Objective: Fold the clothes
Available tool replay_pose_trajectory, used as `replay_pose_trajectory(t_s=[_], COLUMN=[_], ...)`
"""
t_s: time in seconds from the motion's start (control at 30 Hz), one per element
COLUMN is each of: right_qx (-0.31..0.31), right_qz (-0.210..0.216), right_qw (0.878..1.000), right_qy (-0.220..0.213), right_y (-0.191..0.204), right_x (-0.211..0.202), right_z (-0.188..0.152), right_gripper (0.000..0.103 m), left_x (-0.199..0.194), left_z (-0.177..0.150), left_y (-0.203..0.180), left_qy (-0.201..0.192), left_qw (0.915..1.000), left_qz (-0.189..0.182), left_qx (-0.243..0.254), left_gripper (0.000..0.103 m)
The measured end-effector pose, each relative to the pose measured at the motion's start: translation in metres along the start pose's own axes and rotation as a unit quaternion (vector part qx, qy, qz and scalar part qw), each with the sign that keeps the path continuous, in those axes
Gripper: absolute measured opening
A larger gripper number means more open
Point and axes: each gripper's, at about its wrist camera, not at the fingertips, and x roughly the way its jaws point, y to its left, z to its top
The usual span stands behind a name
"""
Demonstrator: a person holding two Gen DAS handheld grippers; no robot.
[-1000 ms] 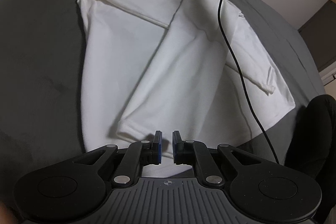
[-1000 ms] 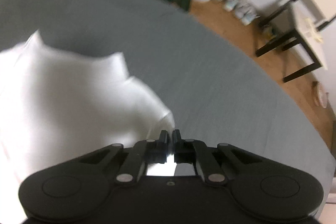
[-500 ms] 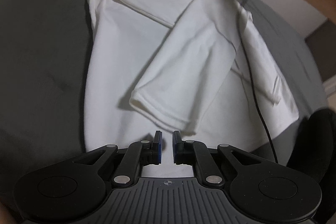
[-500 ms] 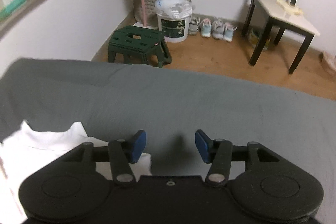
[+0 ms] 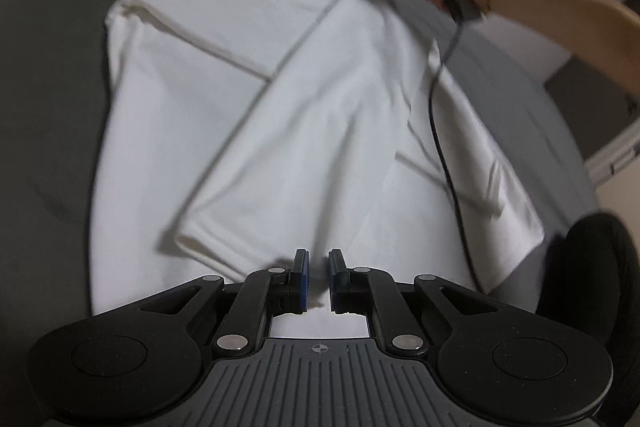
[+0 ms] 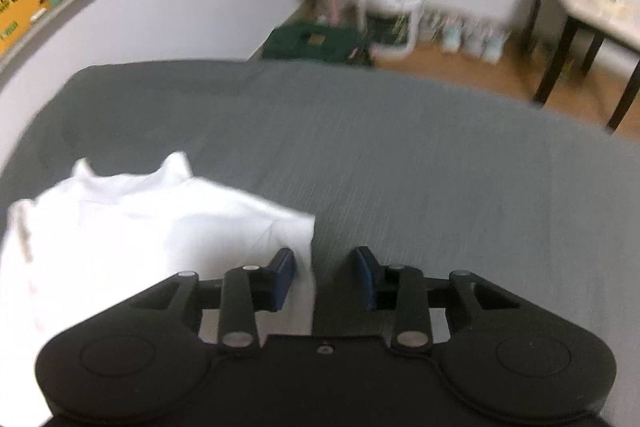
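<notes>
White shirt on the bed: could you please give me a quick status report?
Left tongs open, empty. Right tongs open at shoulder. White shirt flat, sleeve crossed over. Black cable trails across it.

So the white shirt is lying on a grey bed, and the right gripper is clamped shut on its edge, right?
Not quite. The white shirt does lie on the grey bed, but the right gripper is open, its blue fingers spread apart with the shirt's edge between them, unclamped. The right wrist view shows this.
</notes>
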Motion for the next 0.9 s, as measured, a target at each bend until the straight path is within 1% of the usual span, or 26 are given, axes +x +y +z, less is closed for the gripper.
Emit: replay_pose_trajectory(t_s=[0.03,0.1,0.3,0.33,0.37,0.53,0.67,0.7,0.8,0.87,0.9], right_qx=[-0.004,0.001,0.016,0.019,0.024,0.06,0.089,0.102,0.162,0.181,0.185], right_qz=[-0.011,-0.009,-0.002,0.006,0.021,0.065,0.099,0.108,0.134,0.144,0.158], right_qw=[1.0,1.0,0.999,0.999,0.999,0.996,0.991,0.989,0.976,0.97,0.967], right_qy=[-0.011,-0.017,-0.036,-0.038,-0.038,-0.027,-0.019,-0.021,-0.051,-0.073,-0.075], right_y=[0.002,-0.002,-0.014,-0.018,-0.025,-0.057,-0.083,-0.089,-0.102,-0.104,-0.104], right_x=[0.0,-0.007,-0.027,-0.033,-0.042,-0.068,-0.088,-0.091,-0.089,-0.086,-0.085], right_z=[0.0,-0.001,-0.001,-0.003,-0.011,-0.075,-0.126,-0.136,-0.157,-0.162,-0.162], right_gripper=[0.04,0.043,0.043,0.043,0.043,0.043,0.043,0.043,0.043,0.043,0.042], left_x=[-0.002,-0.005,-0.016,-0.018,-0.02,-0.029,-0.031,-0.03,-0.026,-0.02,-0.017], left_z=[0.0,0.0,0.0,0.0,0.0,0.0,0.001,0.001,0.002,0.004,0.004], left_y=[0.002,0.005,0.016,0.018,0.019,0.029,0.038,0.038,0.037,0.035,0.034], left_qy=[-0.004,-0.012,-0.036,-0.039,-0.043,-0.066,-0.086,-0.089,-0.097,-0.092,-0.085], left_qw=[1.0,0.9998,0.9983,0.9979,0.9975,0.9941,0.9901,0.9894,0.9883,0.9891,0.9899], left_qz=[0.001,0.002,0.007,0.008,0.008,0.012,-0.005,-0.003,0.012,0.024,0.028], left_qx=[-0.005,-0.015,-0.045,-0.05,-0.055,-0.085,-0.111,-0.114,-0.117,-0.112,-0.11], left_gripper=[0.008,0.008,0.008,0.008,0.008,0.008,0.008,0.008,0.008,0.008,0.008])
